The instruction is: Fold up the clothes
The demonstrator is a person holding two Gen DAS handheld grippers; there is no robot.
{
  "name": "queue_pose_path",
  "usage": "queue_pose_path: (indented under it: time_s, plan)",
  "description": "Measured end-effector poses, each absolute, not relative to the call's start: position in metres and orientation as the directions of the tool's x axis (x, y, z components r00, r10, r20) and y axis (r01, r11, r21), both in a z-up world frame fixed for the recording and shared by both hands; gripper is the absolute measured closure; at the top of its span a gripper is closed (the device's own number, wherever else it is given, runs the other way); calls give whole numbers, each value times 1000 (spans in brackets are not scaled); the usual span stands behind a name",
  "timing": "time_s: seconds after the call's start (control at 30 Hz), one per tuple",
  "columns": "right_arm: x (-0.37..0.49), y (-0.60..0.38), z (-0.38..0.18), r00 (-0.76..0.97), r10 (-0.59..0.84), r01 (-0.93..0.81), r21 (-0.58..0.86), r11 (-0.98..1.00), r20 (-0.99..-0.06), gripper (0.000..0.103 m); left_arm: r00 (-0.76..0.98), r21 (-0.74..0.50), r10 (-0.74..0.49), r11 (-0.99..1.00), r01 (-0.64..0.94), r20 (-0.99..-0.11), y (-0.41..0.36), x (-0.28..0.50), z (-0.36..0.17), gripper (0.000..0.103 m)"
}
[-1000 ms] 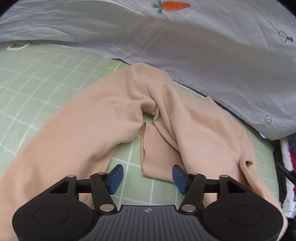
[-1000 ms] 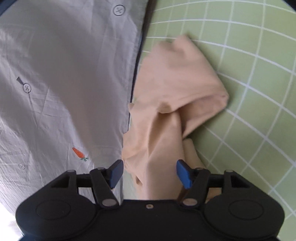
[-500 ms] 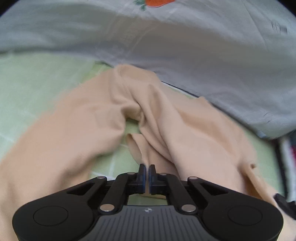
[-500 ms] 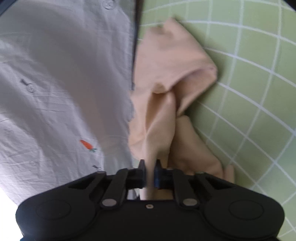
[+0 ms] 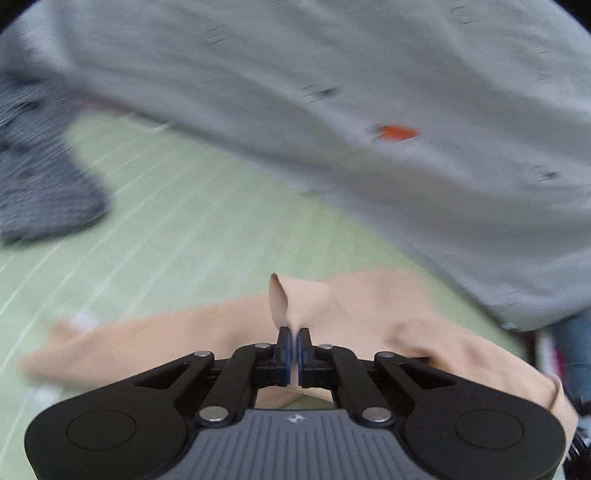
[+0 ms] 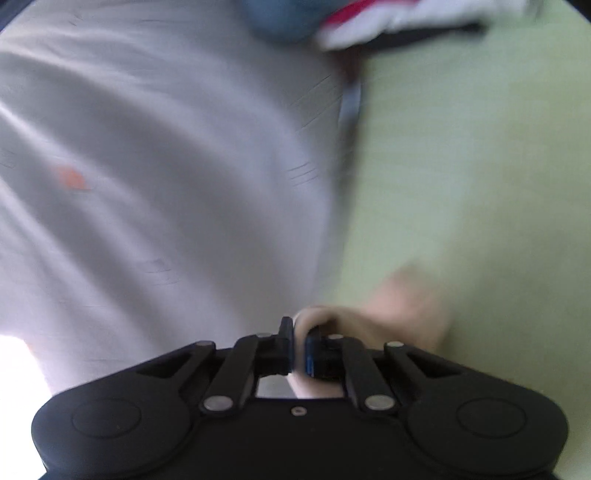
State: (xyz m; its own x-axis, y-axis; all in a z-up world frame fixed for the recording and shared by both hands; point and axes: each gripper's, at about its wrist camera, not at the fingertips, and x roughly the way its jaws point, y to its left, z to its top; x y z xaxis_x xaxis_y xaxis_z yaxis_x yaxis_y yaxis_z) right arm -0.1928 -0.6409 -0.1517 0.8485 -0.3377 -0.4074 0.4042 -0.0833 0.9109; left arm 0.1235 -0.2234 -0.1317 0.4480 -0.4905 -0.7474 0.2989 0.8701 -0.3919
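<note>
A beige garment (image 5: 369,314) lies stretched across the green grid mat (image 5: 192,229). My left gripper (image 5: 293,338) is shut on a pinched edge of it, which sticks up between the pads. In the right wrist view the same beige garment (image 6: 399,306) shows blurred, and my right gripper (image 6: 298,343) is shut on another part of it. Both views are motion-blurred.
A large grey sheet with a carrot print (image 5: 369,110) covers the far side, and also shows in the right wrist view (image 6: 166,166). A dark checked cloth (image 5: 40,184) lies at the left. Blue and red-white clothes (image 6: 351,18) lie at the far edge.
Both grippers closed on the beige garment, then lifted and pulled it; the garment now lies stretched lower in view and more of the mat shows.
</note>
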Motion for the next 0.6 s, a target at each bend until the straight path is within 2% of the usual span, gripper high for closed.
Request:
queue_pose_path:
  time_s: [0.03,0.1,0.13,0.17,0.2,0.27,0.33,0.4,0.47,0.6]
  plan:
    - [-194,-642,-155,802,-332,507,860,-66,-498,81,439,-370,-452,891,262,-776,-218,121,-141,99]
    - [-196,-642,-161,681,-323,688,726,-26,-657,75,436,-344,-411,911,227,-801,-213,114,-146,97]
    - [-198,-637,-158,648,-339,728,686,11,-682,63,440,-338,-404,914,225,-802,-212,110,-145,97]
    - [-200,-631,-153,617,-359,761,647,48,-700,56,446,-344,-416,909,236,-793,-215,107,-142,91]
    - [-203,-625,-147,606,-373,780,618,102,-702,42,451,-350,-427,904,247,-784,-217,103,-138,79]
    - [-207,-613,-139,605,-394,791,577,202,-692,31,443,-369,-452,891,264,-774,-224,97,-135,62]
    - [-208,-605,-137,598,-397,801,541,257,-696,8,407,-388,-480,875,291,-777,-238,91,-135,51]
    - [-209,-604,-140,605,-378,796,544,265,-701,0,368,-397,-505,856,332,-780,-258,83,-135,30]
    - [-206,-603,-141,609,-370,793,538,285,-702,0,344,-414,-534,834,365,-772,-280,73,-135,23]
    - [-195,-596,-143,589,-383,802,455,388,-711,0,237,-484,-601,775,407,-763,-326,51,-140,23]
